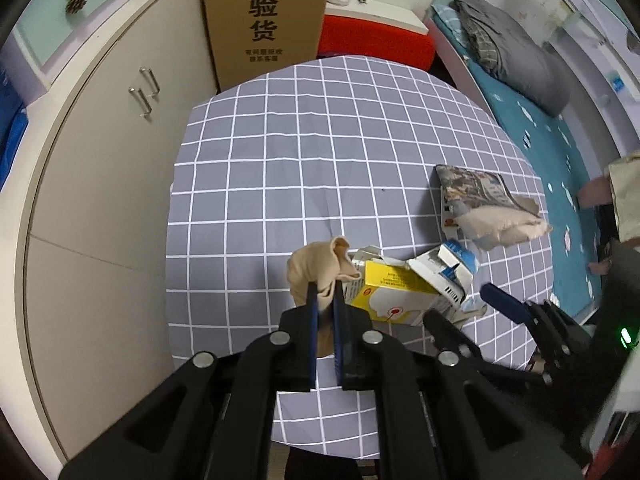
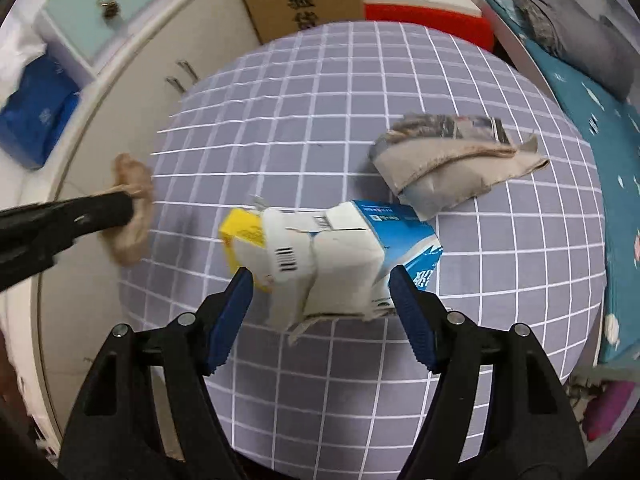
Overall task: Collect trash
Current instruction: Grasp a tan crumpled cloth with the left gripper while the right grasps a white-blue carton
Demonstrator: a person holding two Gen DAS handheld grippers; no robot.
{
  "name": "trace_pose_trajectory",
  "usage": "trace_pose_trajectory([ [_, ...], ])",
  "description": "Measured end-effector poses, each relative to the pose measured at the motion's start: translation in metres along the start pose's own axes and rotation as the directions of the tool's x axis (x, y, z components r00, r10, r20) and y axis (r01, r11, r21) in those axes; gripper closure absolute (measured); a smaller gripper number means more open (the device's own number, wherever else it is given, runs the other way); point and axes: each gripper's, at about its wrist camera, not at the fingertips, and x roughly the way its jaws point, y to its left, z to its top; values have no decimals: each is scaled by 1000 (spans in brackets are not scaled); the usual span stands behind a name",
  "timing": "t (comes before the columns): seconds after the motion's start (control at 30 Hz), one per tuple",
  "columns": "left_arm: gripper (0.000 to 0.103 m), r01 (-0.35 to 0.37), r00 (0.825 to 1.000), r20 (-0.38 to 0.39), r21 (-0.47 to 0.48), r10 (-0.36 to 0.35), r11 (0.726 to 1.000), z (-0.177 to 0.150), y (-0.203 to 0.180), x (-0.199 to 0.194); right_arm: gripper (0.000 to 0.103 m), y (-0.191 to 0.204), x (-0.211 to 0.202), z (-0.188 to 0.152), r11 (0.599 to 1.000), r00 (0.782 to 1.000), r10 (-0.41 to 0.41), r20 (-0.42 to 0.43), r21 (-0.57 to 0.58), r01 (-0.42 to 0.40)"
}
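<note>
- My left gripper [image 1: 326,296] is pinched tight on a beige cloth scrap [image 1: 320,266], lifted clear of the table [image 1: 280,160].
- My right gripper [image 2: 320,292] is spread wide, jaws either side of the crushed blue-white carton [image 2: 360,248], pads not pressing.
- Yellow box [image 2: 240,232] touches that carton.
- Torn grey packet [image 2: 448,160] lies near, untouched.
- One piece in hand, three left; no bin visible.

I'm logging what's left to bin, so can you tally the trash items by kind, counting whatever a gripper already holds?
Crushed cardboard cartons, yellow-and-white and blue-and-white: 2
Torn printed paper packaging, grey and beige: 1
Crumpled tan cloth-like wad, clamped in the left gripper: 1
Total: 4
</note>
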Motion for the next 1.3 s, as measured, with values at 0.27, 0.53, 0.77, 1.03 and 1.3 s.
trace_pose_trajectory([
  [0.27,97,58,998,-4,56,-58,997,2,-16,-1,59,-31,-19,0,994,999,40,14,97,-41],
  [0.53,97,117,993,0,94,-117,989,15,-41,-5,69,-78,-55,-2,976,998,8,62,216,-22],
  [0.77,97,143,989,8,134,-146,981,24,-62,-8,72,-108,-48,4,959,997,55,56,275,-68],
  [1.03,97,150,988,-4,165,-152,975,25,-81,-9,83,-97,-33,11,971,990,133,42,195,-139],
  [1.3,97,195,979,13,201,-201,960,22,-104,-30,88,-116,-77,-16,946,974,204,102,237,-223],
])
